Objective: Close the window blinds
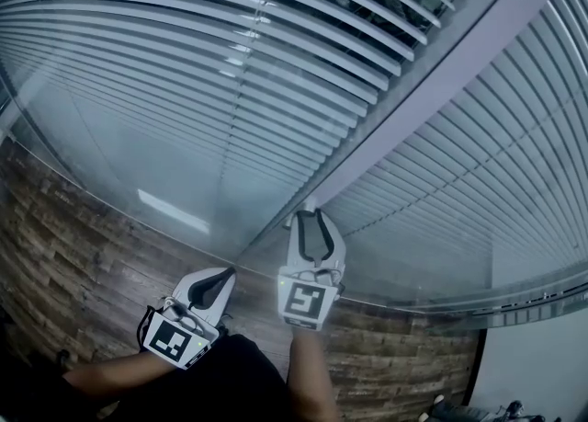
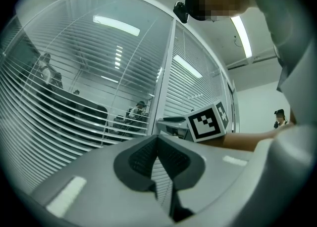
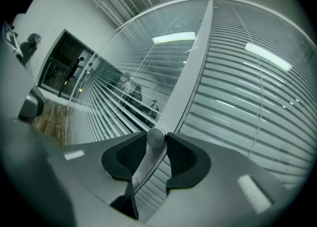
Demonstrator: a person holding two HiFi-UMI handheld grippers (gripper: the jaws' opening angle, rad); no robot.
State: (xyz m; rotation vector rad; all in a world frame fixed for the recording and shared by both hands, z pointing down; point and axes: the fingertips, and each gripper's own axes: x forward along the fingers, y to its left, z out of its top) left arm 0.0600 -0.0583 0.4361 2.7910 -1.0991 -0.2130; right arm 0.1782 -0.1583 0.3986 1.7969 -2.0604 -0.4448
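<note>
Two panes of slatted blinds behind glass meet at a grey upright frame [image 1: 441, 80]. The left blinds [image 1: 230, 52] have slats open enough that people show through; the right blinds [image 1: 478, 163] look flatter and more closed. My right gripper [image 1: 310, 216] is held against the frame, shut on a small round silver knob [image 3: 155, 137] that sits between its pads [image 3: 181, 154]. My left gripper [image 1: 227, 275] hangs lower left, away from the glass, shut with nothing in it; in its own view the fingertips [image 2: 158, 138] meet, and the right gripper's marker cube [image 2: 205, 122] is beside it.
Dark wood flooring [image 1: 83, 264] runs along the foot of the glass wall. Several people [image 2: 47, 72] stand and sit in the room behind the left blinds. A white wall [image 1: 537, 365] closes the right side, and an open doorway [image 3: 64, 68] shows at the left.
</note>
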